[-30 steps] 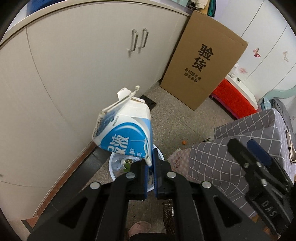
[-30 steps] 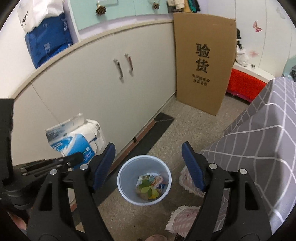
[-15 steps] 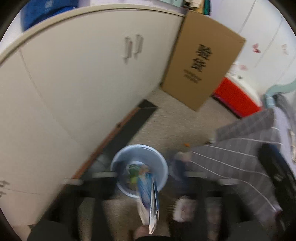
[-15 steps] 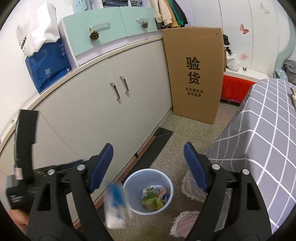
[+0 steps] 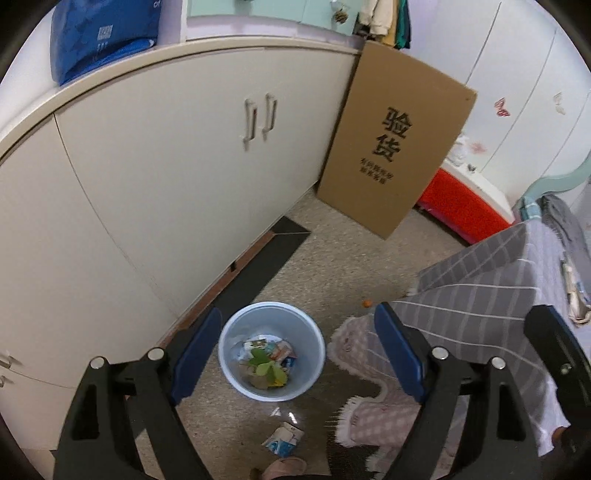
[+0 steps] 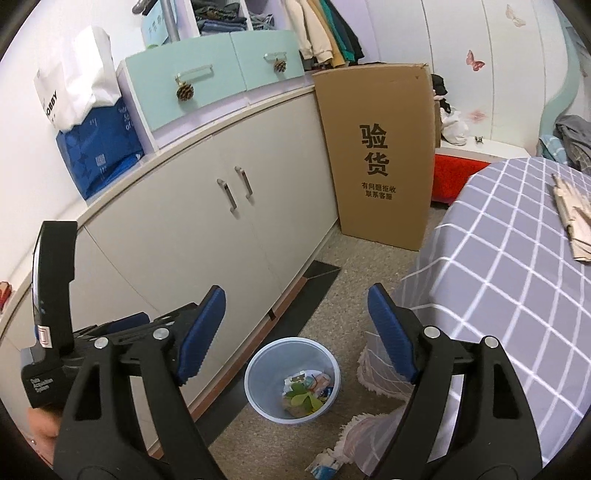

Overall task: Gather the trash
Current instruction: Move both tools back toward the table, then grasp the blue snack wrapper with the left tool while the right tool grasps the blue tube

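Blue-and-white carton (image 5: pixel 282 442), clamped in the left tool (image 5: pixel 295 354) one second earlier, had dropped and lay on the floor just short of the bin (image 5: pixel 272 350), beside the slipper. Both the left tool and the right tool (image 6: pixel 295 328) stood spread wide, gripping nothing. The drop was judged a miss; the carton needs regrasping.

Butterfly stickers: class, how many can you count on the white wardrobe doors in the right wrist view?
2. One pink butterfly sticker sits mid-door; another butterfly sits higher, nearer the top edge. Others may be hidden beyond the frame.
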